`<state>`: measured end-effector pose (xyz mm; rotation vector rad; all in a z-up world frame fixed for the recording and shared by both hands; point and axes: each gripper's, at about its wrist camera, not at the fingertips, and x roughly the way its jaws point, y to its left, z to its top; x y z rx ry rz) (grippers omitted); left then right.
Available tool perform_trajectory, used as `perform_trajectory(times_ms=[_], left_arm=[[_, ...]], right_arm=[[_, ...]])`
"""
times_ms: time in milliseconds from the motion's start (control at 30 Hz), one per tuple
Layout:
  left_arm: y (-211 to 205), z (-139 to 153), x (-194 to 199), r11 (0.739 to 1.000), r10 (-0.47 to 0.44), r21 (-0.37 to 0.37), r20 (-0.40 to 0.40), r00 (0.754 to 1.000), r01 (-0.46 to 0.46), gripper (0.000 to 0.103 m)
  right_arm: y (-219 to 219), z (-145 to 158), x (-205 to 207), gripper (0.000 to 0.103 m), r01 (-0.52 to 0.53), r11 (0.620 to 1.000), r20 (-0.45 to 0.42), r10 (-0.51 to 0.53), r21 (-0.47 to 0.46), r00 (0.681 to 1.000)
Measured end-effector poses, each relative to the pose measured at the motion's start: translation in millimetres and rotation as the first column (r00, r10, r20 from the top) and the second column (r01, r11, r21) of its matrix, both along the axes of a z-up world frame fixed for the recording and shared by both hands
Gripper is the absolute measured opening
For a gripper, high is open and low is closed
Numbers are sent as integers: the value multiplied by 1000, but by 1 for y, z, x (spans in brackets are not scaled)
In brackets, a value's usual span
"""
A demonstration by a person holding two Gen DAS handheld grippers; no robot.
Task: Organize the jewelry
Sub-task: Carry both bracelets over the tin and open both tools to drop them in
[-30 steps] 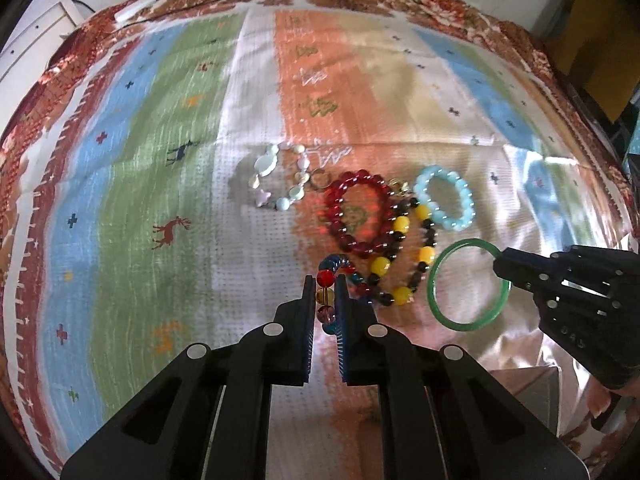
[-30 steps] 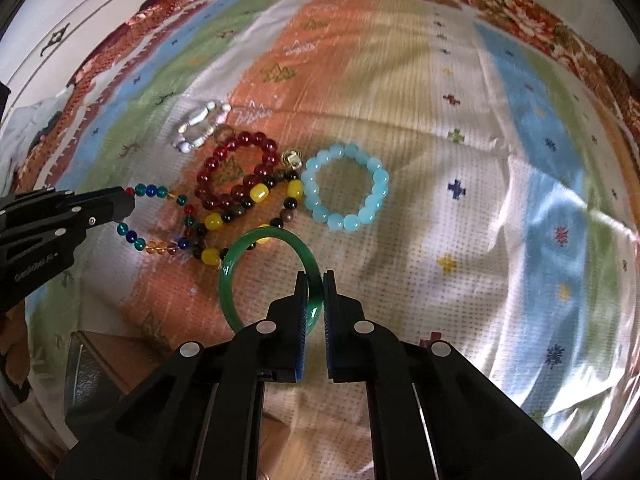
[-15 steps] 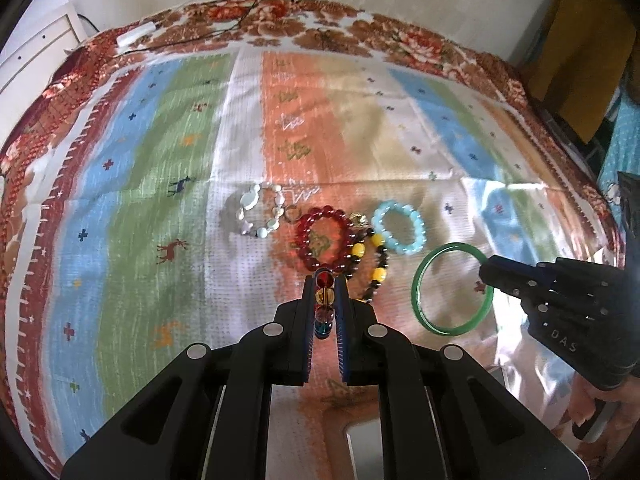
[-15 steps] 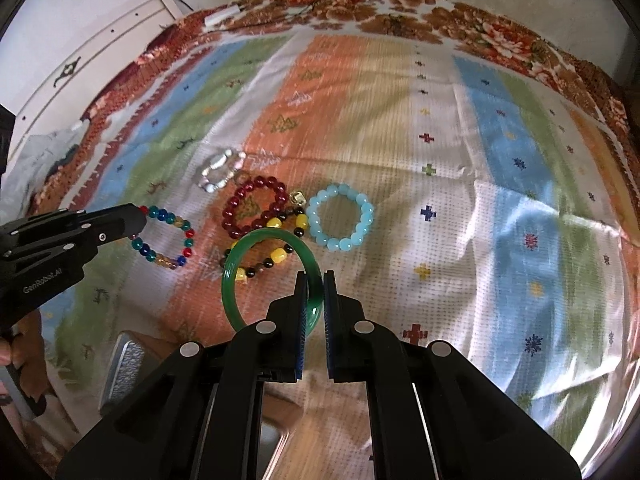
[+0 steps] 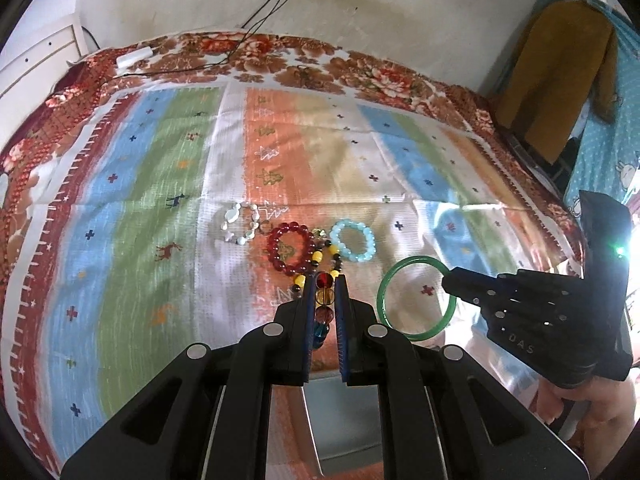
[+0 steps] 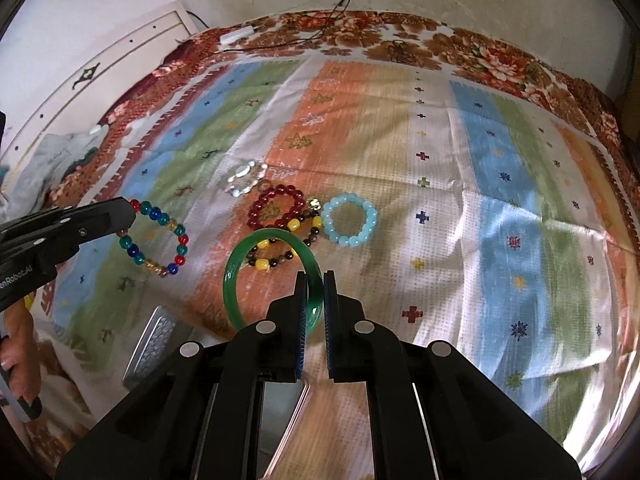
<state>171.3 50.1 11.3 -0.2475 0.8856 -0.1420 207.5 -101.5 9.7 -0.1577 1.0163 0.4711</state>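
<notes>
The right tool [image 6: 315, 300], closed on the rigid, slippery green bangle [image 6: 240, 264], and the left tool [image 5: 324, 296], clamped on the limp multicolour bead bracelet [image 6: 160, 236], both hold their pieces above the red bead bracelet [image 5: 290, 250]; grip rims.

My left gripper [image 5: 324, 280] holds a bracelet of mixed colored beads [image 6: 158, 238] in the air. My right gripper [image 6: 315, 280] holds a green bangle [image 6: 240, 264]. Red [image 6: 276, 210], pale blue [image 6: 349, 220], white [image 6: 245, 178] and yellow-black [image 6: 280, 256] bracelets lie close together on the striped cloth [image 6: 440, 140].
</notes>
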Motion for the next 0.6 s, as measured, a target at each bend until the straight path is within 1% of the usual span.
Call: perform_trajectory(times_ms=[333,600], left_arm=[[-16,8,-33,999,-40,9,46,998,40,9],[-28,1,-53,998,-67,24,42,997,66,9]], right_arm=[[-4,8,-26,8,-31,999,29,31,18,999],[-5,9,-41,8,-57,998,29,56,27,998]])
